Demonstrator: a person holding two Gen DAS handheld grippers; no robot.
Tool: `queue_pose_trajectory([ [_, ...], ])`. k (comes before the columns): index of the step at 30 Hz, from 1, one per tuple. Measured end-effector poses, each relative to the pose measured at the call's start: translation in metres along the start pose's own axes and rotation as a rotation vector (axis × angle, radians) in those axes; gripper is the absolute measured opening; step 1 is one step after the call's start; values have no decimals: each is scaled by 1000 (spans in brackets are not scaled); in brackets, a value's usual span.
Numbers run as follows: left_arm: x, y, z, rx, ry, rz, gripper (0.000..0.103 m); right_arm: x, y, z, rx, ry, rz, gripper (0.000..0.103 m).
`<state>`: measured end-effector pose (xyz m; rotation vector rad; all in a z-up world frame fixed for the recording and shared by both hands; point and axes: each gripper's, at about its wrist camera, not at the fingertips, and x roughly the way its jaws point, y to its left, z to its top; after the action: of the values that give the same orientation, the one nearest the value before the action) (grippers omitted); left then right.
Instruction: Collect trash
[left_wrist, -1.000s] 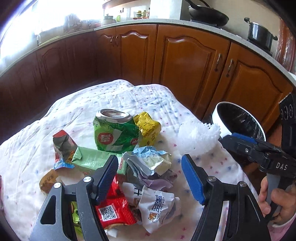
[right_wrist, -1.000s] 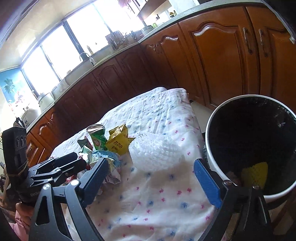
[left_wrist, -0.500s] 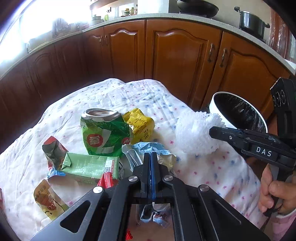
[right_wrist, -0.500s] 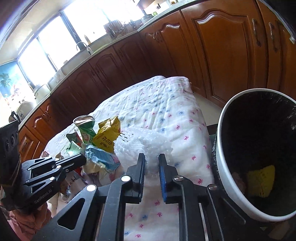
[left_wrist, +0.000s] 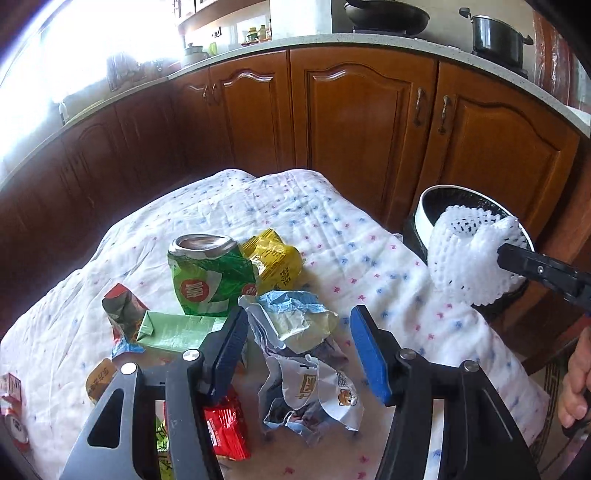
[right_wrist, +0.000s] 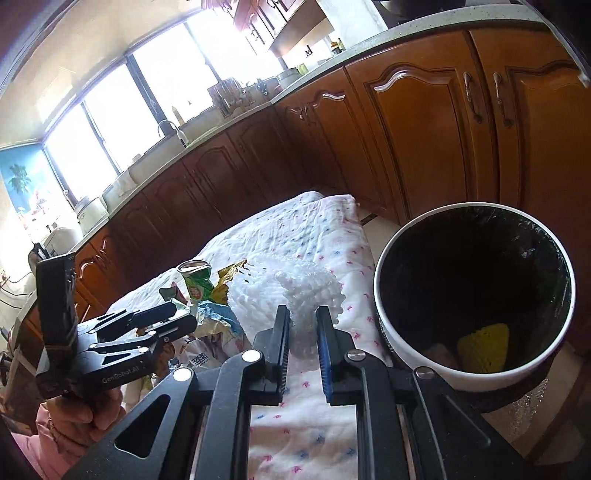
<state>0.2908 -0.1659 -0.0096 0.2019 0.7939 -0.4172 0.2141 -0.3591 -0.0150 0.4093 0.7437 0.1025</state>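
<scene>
A white foam net (right_wrist: 291, 291) is pinched in my right gripper (right_wrist: 303, 317), which is shut on it and holds it off the cloth beside the white trash bin (right_wrist: 384, 295). In the left wrist view the foam net (left_wrist: 469, 258) hangs in front of the bin's rim (left_wrist: 421, 214). My left gripper (left_wrist: 297, 325) hovers over the trash pile with its jaws opening. A crumpled blue-and-white wrapper (left_wrist: 295, 310) lies between and below them, and the pads are off it. A crushed green can (left_wrist: 207, 277) and a yellow wrapper (left_wrist: 275, 258) lie just beyond.
A green carton (left_wrist: 177, 332), a red packet (left_wrist: 225, 424) and a white cartoon wrapper (left_wrist: 317, 391) lie on the flowered cloth (left_wrist: 332, 229). The black-lined bin holds a yellow foam net (right_wrist: 484, 347). Brown cabinets (left_wrist: 362, 122) stand close behind. A hand (left_wrist: 576, 380) grips the right tool.
My right gripper closed on the foam net and raised it toward the bin. My left jaws went from open to shut, then opened again over the wrappers.
</scene>
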Motion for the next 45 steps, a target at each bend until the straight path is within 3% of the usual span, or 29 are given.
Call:
queue_pose_trajectory([
  [3,-14,6,-9,-27,-1,-47,60,-6,-3,-7,15,2,1,14],
  [4,-18,6,-15,-37,0,-51,66,-7,-4,-10,20,4,3,14],
  [9,-17,-7,-48,-27,35,-8,69,-8,-7,-25,40,16,14,14],
  [10,-11,-12,-53,-18,46,10,63,-8,-8,-27,43,21,17,14],
  [11,-7,-15,-56,-15,54,27,48,-8,-8,-29,44,25,18,14],
  [12,-3,-17,-58,-15,60,39,39,-6,-8,-30,47,28,20,14],
  [13,1,-18,-59,-21,63,40,21,-5,-8,-30,47,30,21,15],
  [16,2,-13,-60,-81,63,-29,6,-8,-6,-31,46,27,24,14],
  [21,-20,-18,-59,-77,2,-56,6,-23,-6,-32,35,-1,26,14],
  [29,-45,-32,-50,-82,-48,-172,6,-43,-23,-34,52,-29,-10,14],
  [37,-35,-64,-24,-20,-63,-222,6,-60,-51,-25,81,-64,-76,14],
  [45,-2,-86,17,19,-41,-265,6,-66,-77,-7,87,-86,-149,14],
])
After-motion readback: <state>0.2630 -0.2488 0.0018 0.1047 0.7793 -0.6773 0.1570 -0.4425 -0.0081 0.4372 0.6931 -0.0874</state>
